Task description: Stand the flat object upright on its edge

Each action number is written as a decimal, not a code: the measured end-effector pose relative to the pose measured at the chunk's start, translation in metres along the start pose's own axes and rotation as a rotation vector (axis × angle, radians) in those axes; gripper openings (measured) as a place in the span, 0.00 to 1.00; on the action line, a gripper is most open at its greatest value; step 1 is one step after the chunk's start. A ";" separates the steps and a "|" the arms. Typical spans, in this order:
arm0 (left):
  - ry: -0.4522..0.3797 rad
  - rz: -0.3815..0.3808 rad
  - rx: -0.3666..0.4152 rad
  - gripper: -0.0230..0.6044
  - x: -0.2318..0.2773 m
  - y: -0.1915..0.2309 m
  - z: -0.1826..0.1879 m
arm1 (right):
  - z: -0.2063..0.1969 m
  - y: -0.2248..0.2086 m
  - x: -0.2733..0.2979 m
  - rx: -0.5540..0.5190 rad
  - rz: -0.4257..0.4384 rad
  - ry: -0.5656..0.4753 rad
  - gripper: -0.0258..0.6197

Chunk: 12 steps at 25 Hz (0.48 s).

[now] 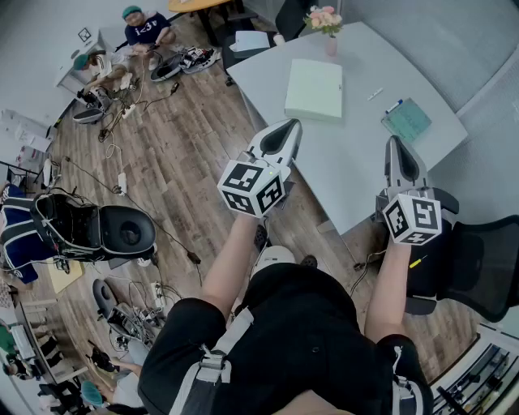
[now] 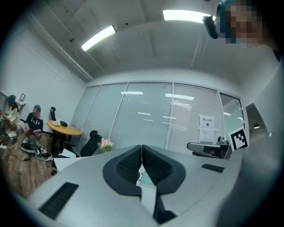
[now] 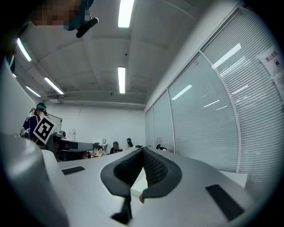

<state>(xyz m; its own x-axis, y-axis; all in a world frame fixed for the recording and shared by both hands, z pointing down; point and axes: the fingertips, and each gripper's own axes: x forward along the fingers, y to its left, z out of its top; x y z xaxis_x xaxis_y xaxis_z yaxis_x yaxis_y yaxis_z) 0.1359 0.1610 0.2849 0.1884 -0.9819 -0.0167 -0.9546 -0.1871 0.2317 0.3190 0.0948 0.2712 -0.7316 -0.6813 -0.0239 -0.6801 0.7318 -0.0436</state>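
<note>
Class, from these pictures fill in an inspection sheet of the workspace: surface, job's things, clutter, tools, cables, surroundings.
Surface: grey table, holding a few things.
Job's things: pale green flat object lying flat on the table, not yet stood up, untouched.
Clutter: vase of pink flowers, teal notebook and pen, all apart from the flat object.
Tools: left tool shut, empty; right tool shut, empty; both short of the flat object.
Cables: loose cables on the floor.
Surroundings: wooden floor, black chair beside the right tool, people sitting on the floor far off.
</note>
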 end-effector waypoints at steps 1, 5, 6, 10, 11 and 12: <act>0.000 0.001 0.001 0.08 -0.003 -0.002 0.000 | 0.001 0.003 -0.001 -0.002 0.005 -0.001 0.06; -0.001 -0.003 0.011 0.08 -0.012 -0.011 0.001 | 0.001 0.011 -0.008 -0.001 0.022 -0.002 0.06; -0.002 -0.005 0.013 0.08 -0.013 -0.014 0.000 | 0.001 0.012 -0.010 -0.001 0.026 -0.001 0.06; 0.004 -0.015 0.017 0.08 -0.014 -0.025 -0.007 | -0.005 0.015 -0.018 -0.006 0.040 0.003 0.06; 0.009 -0.018 0.021 0.08 -0.014 -0.028 -0.010 | -0.006 0.015 -0.021 -0.002 0.041 0.002 0.06; 0.012 -0.021 0.024 0.08 -0.015 -0.031 -0.012 | -0.007 0.015 -0.023 0.003 0.042 0.000 0.06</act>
<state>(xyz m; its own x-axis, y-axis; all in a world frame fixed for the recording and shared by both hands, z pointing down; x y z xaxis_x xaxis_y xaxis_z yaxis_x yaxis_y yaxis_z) 0.1657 0.1820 0.2892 0.2109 -0.9775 -0.0095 -0.9558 -0.2082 0.2076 0.3256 0.1212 0.2780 -0.7598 -0.6497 -0.0253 -0.6483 0.7600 -0.0451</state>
